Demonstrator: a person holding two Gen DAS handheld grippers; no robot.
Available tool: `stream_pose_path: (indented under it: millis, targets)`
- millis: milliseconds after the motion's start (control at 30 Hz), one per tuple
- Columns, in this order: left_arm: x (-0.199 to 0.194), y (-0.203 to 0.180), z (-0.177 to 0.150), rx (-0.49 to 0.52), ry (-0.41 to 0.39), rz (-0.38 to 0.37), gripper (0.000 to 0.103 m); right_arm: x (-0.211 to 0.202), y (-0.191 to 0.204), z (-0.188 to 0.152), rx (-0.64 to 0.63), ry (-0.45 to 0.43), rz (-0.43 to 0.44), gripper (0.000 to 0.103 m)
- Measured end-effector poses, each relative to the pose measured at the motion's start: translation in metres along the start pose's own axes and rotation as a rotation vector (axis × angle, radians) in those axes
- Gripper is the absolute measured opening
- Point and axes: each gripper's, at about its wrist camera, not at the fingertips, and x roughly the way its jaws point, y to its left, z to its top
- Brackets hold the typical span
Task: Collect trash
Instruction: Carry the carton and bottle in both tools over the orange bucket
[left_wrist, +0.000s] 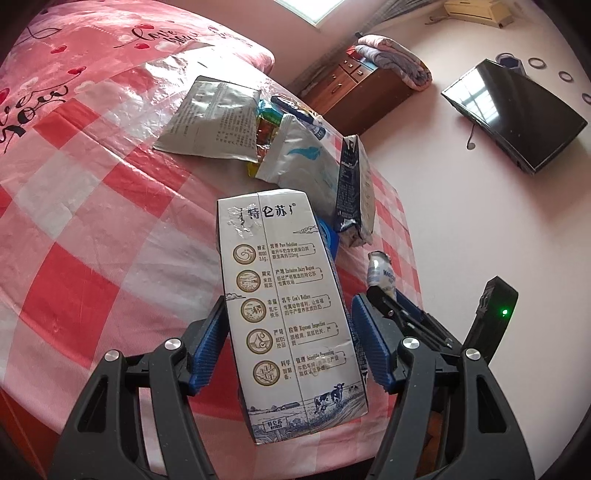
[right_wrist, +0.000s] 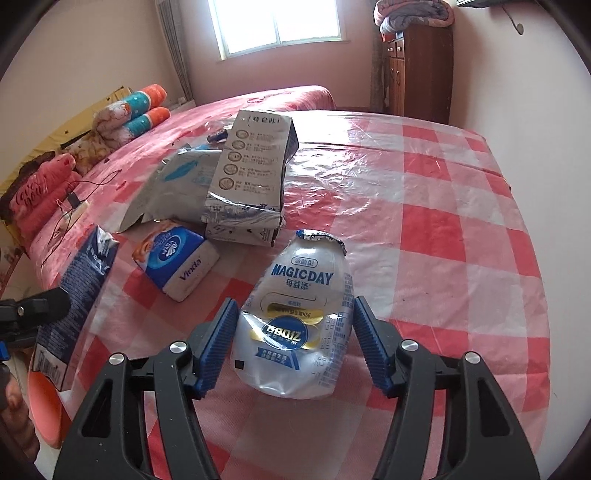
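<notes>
Checking left wrist view first. L gripper (left_wrist: 289, 301) pinches the white milk carton (left_wrist: 280, 258) across its narrow sides. Both blue pads sit flat on the card, low on the body. Carton stands tall at frame centre and looks clear of the checked bed cover (left_wrist: 92, 221). Judged: a low side grip keeps the light box from swinging.

Behind it, upper centre: silver foil bag (left_wrist: 210, 118), white-blue pouch (left_wrist: 306, 158), and a dark blue carton (left_wrist: 352, 192) standing on end. All lie loose and nothing blocks L. R gripper (left_wrist: 388, 302) shows at lower right, with the drink bottle (left_wrist: 380, 273) at its tips. TV (left_wrist: 513, 114) and wood cabinet (left_wrist: 354, 92) sit well apart at upper right.

Right wrist view. R gripper (right_wrist: 293, 302) has fingers spread either side of the crumpled Magicday bottle (right_wrist: 306, 295), frame centre, foil lid away from the camera. Thin gaps seem to show at both pads, so no squeeze is confirmed. Judged: straddling the waist suits a soft, dented bottle.

Vinda tissue pack (right_wrist: 177, 258) lies near at left. Crushed milk carton (right_wrist: 251, 173) and the pouch lie beyond it. The held carton fills the lower left edge. An orange-pink rim (right_wrist: 44, 406) shows below it, poss. a bin, cannot confirm.
</notes>
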Motion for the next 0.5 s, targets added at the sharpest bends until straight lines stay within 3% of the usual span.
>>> stream_pose_path:
  millis: [267, 500]
  targets:
    - [-0.011, -0.001, -0.015, 0.038, -0.01, 0.025, 0.067, -0.012, 0.001, -0.005, 0.027, -0.003, 0.055, 0.064]
    - [-0.029, 0.002, -0.023, 0.065, -0.038, 0.05, 0.067, -0.024, 0.025, -0.013, 0.012, 0.003, 0.145, 0.064]
